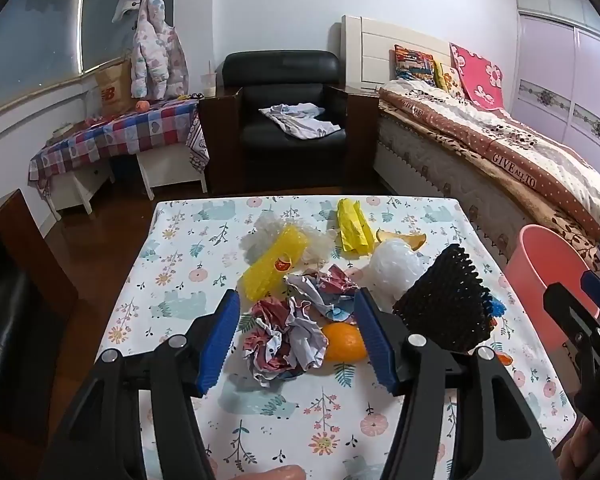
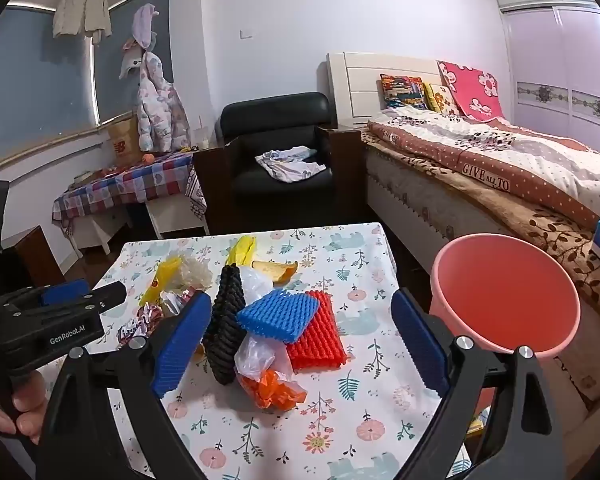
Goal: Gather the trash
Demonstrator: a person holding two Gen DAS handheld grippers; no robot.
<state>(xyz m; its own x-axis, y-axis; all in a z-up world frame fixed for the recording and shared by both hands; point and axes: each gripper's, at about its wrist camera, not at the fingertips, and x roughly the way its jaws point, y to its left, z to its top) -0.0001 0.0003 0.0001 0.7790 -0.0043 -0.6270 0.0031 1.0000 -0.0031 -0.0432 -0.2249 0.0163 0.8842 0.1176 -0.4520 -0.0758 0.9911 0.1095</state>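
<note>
While both tools hung with their blue pads spread apart and nothing between them, the left hand-held gripper (image 1: 298,340) framed a crumpled ball of printed red-and-white paper (image 1: 284,344) and an orange fruit peel (image 1: 343,342) at lower centre. The right hand-held gripper (image 2: 300,340), at the bottom of its own view, faced a blue foam fruit net (image 2: 278,314), a red foam net (image 2: 320,334), a black foam net (image 2: 225,328) and a clear plastic bag with orange scraps (image 2: 266,376). Farther up lay a yellow plastic wrapper (image 1: 270,266) and a folded yellow bag (image 1: 352,226). The pink plastic bucket (image 2: 504,300) at right looked empty, so collecting seemed barely begun. All litter sat on the floral-clothed surface (image 1: 284,420); behind stood a black armchair (image 1: 288,108) and a bed (image 1: 500,148).
</note>
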